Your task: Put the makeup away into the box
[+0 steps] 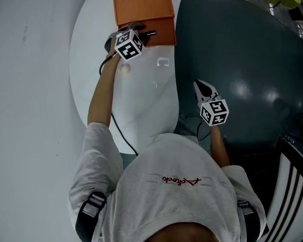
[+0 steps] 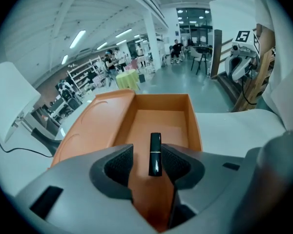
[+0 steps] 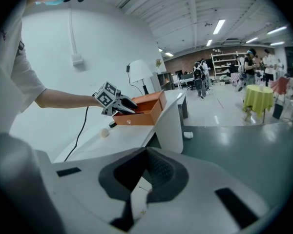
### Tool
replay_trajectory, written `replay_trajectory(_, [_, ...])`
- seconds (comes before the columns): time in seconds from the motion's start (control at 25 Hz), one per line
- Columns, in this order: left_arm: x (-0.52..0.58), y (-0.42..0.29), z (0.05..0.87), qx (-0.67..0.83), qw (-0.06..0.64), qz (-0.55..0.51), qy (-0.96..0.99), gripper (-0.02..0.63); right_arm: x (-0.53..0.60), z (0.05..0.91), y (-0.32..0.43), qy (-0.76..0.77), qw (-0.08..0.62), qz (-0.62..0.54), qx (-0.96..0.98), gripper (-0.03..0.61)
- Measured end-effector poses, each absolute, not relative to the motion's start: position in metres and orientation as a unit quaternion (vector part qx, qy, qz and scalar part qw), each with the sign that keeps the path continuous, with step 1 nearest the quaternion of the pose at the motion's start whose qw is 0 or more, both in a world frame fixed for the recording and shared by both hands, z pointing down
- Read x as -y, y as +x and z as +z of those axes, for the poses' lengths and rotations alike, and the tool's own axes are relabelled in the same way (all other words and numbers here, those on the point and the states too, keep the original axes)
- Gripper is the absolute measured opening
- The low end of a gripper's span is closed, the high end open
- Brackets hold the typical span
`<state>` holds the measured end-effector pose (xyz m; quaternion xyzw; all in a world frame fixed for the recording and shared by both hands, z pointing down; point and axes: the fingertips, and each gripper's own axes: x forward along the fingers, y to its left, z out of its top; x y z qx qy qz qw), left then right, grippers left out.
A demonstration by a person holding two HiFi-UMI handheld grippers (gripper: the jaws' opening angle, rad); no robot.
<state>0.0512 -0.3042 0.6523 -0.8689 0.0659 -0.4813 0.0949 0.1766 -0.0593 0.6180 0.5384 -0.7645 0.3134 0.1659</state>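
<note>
An orange box (image 1: 144, 9) stands open at the far end of the white table (image 1: 141, 110), its lid flat behind it. My left gripper (image 1: 141, 34) hangs over the box's front part. In the left gripper view a black lipstick (image 2: 155, 152) stands between the jaws of the left gripper (image 2: 149, 162), close against the right pad with a gap at the left pad, above the box floor (image 2: 158, 118). My right gripper (image 1: 201, 87) waits off the table's right edge, and in its own view the right gripper (image 3: 147, 167) looks shut on nothing.
A small cream ball (image 1: 124, 69) and a small clear item (image 1: 163, 62) lie on the table in front of the box. A black cable (image 1: 118, 130) trails along the table's left side. Dark floor (image 1: 242, 49) lies to the right, with a slatted chair (image 1: 293, 185).
</note>
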Motion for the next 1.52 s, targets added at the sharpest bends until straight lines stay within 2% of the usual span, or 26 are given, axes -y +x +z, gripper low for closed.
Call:
replay_trajectory(0.16, [0.317, 0.050, 0.619, -0.122, 0.114, -0.440, -0.882, 0.158, 0.056, 0.613, 0.175, 0.540, 0.162, 0.310, 0.766, 0.020])
replay_trajectory(0.24, [0.320, 0.046, 0.602, -0.146, 0.122, -0.417, -0.889, 0.098, 0.055, 0.610, 0.173, 0.540, 0.161, 0.306, 0.767, 0.020])
replay_trajectory(0.28, [0.320, 0.045, 0.595, -0.156, 0.127, -0.408, -0.891, 0.036, 0.055, 0.608, 0.171, 0.539, 0.161, 0.304, 0.769, 0.020])
replay_trajectory(0.36, [0.318, 0.042, 0.586, -0.163, 0.135, -0.400, -0.892, 0.017, 0.054, 0.605, 0.167, 0.538, 0.159, 0.300, 0.771, 0.020])
replay_trajectory(0.6, [0.309, 0.033, 0.568, -0.195, 0.119, -0.378, -0.897, 0.014, 0.049, 0.594, 0.163, 0.535, 0.155, 0.294, 0.777, 0.020])
replay_trajectory(0.76, [0.311, -0.005, 0.547, -0.261, 0.051, -0.321, -0.909, 0.014, 0.049, 0.589, 0.158, 0.529, 0.155, 0.289, 0.783, 0.020])
replay_trajectory(1.0, [0.306, -0.101, 0.516, -0.379, -0.051, -0.222, -0.897, 0.012, 0.065, 0.582, 0.130, 0.497, 0.159, 0.275, 0.807, 0.020])
replay_trajectory(1.32, [0.263, -0.177, 0.528, -0.413, -0.068, -0.236, -0.877, 0.012, 0.060, 0.582, 0.070, 0.452, 0.173, 0.270, 0.832, 0.020])
replay_trajectory(1.52, [0.252, -0.185, 0.540, -0.408, -0.074, -0.242, -0.877, 0.012, 0.058, 0.579, 0.050, 0.440, 0.176, 0.264, 0.840, 0.020])
